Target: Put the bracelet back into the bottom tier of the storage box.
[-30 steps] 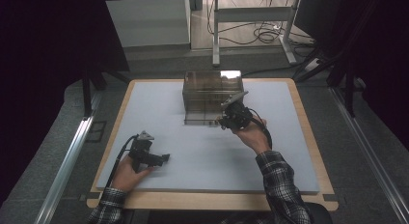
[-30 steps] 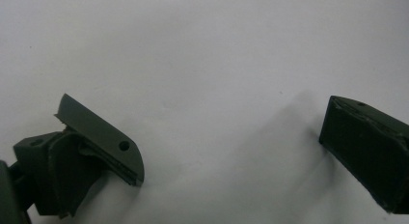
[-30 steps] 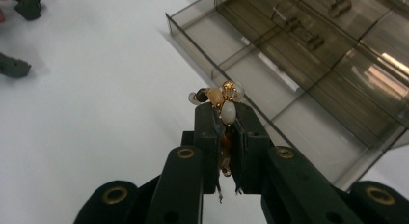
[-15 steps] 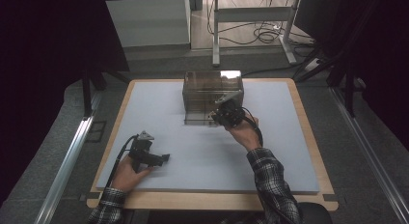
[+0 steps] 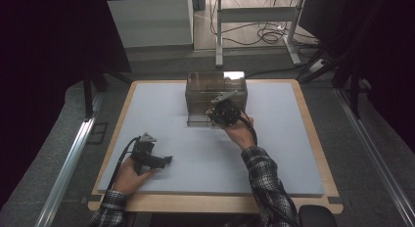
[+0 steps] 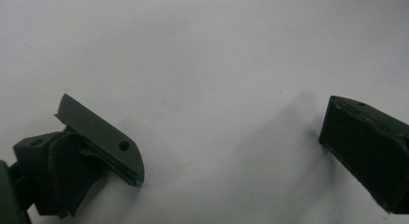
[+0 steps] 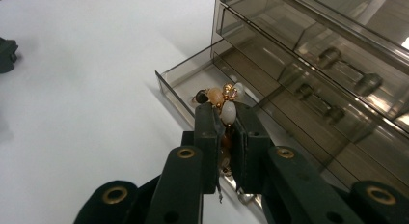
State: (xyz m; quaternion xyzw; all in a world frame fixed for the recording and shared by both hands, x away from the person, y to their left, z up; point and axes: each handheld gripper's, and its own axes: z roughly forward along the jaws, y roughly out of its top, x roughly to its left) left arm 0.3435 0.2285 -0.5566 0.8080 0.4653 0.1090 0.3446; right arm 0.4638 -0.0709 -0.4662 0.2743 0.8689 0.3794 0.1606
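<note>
A smoky clear drawer box [image 5: 215, 92] stands at the back middle of the white mat, its bottom drawer [image 7: 202, 84] pulled out. My right gripper [image 7: 225, 120] is shut on a beaded bracelet [image 7: 223, 101] of amber, white and gold beads, held just over the pulled-out drawer. From above, the right gripper [image 5: 221, 112] sits at the box's front. My left gripper [image 5: 167, 160] rests on the mat at the front left, its jaws wide apart with nothing between them [image 6: 226, 151].
The white mat [image 5: 293, 153] lies on a wooden board [image 5: 320, 153] with a metal rail [image 5: 68, 163] along the left side. Closed upper drawers with clear handles [image 7: 347, 74] stack above the pulled-out one. Cables and a desk frame stand on the floor behind the table.
My right gripper has moved left and slightly down with the bracelet, from the box's right front to over the pulled-out drawer. The left gripper has stayed put.
</note>
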